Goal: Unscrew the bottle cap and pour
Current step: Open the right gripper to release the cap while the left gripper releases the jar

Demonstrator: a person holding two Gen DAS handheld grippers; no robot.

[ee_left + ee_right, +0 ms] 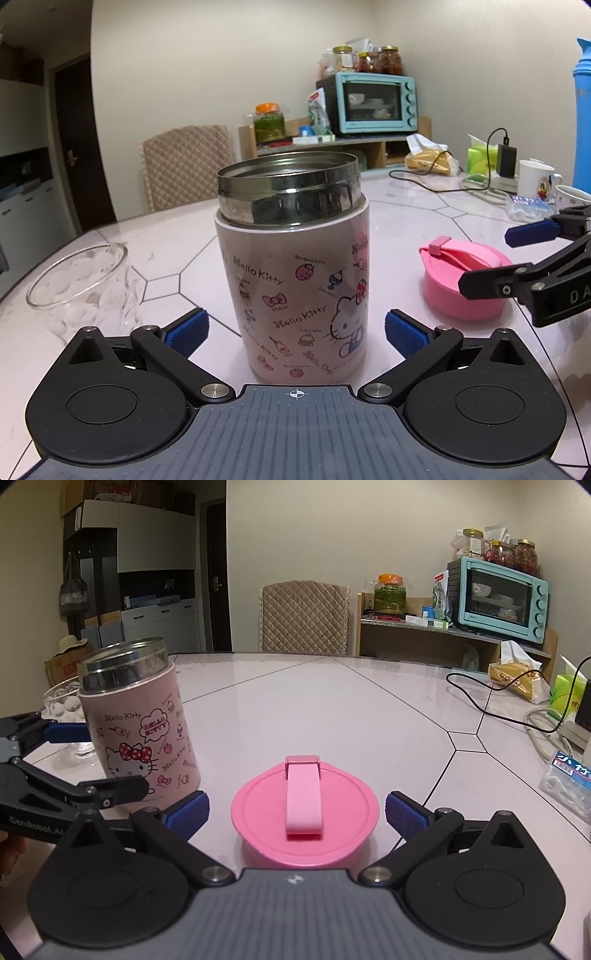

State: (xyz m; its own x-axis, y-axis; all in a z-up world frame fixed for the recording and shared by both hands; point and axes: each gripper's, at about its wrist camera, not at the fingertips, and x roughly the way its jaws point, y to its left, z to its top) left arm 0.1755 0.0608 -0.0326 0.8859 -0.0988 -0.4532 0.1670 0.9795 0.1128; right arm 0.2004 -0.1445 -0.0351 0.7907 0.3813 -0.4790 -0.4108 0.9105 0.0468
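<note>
My left gripper [295, 332] is spread wide, its blue pads on either side of the flask [295, 273] and clear of it. The flask stands upright on the table [184, 251], its steel threaded neck bare and open; I cannot see down to what it holds. Its base is cut off by my gripper's body in the left view.

My right gripper [297, 812] is also released, one pad on each side of the pink cap [304, 808] without touching it. The cap sits on the table to the right of the flask, top up, its strap folded flat across it. Its near edge is hidden behind the gripper's body, and what is under the cap cannot be seen.

The glass [81, 284] stands left of the flask. In the right view the glass [61, 701] is mostly hidden behind the flask [138, 720] and my left gripper [92, 760], whose far finger crosses in front of it.

At the right edge of the left view, the fingers of my right gripper [517, 258] reach toward the cap [461, 280] and cover part of its rim.
</note>
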